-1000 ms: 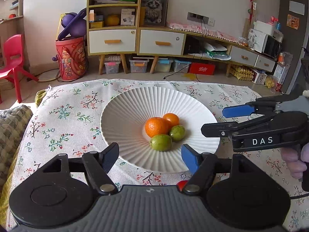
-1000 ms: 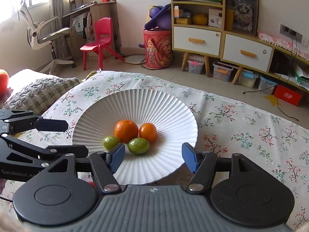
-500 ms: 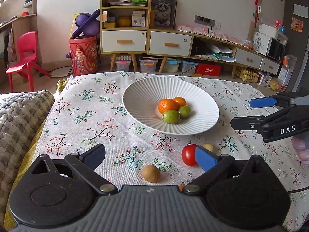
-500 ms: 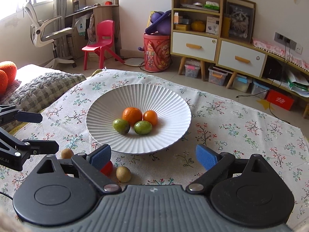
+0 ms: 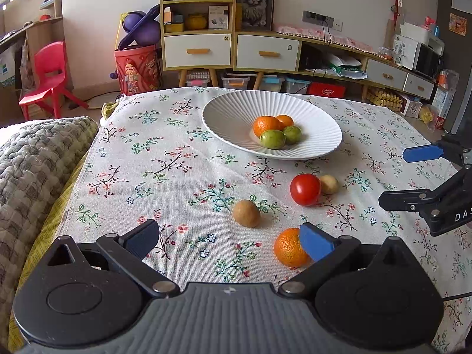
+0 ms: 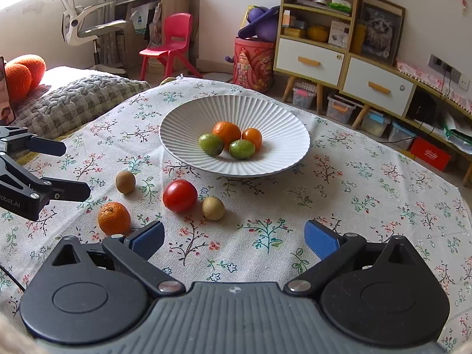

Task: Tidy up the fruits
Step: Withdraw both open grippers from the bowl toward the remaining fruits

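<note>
Left wrist view shows the left tool [image 5: 230, 240] held low over the floral tablecloth [image 5: 177, 177] on the bench, its blue pads spread wide with nothing between them. The right pad [image 5: 317, 243] overlaps the near orange [image 5: 290, 250] in the picture; whether they touch cannot be told. Beyond it lie a brown kiwi [image 5: 247, 213], a red tomato [image 5: 305, 189] and, just beside the tomato, a second small brown fruit [image 5: 329, 184]. Farther back stands the white ribbed plate [image 5: 230, 118], holding two oranges [image 5: 267, 126] and two green fruits [image 5: 273, 139] bunched together near its middle. The right tool [image 5: 413, 175] shows at the right edge, its fingers parted.

Right wrist view has the right tool [image 6: 234, 240] also released, jaws wide over bare cloth and gripping nothing. The loose orange [image 6: 114, 218] sits just left of its left pad [image 6: 147, 240]. The tomato [image 6: 180, 195] and the small brown fruit [image 6: 213, 208] lie side by side, close together, between the tool and the plate [image 6: 183, 118]; the kiwi [image 6: 125, 181] lies apart to the left. The left tool [image 6: 67, 169] enters from the left edge with its fingers apart. A grey knitted blanket [image 6: 73, 100] lies beyond the cloth's left edge.
</note>
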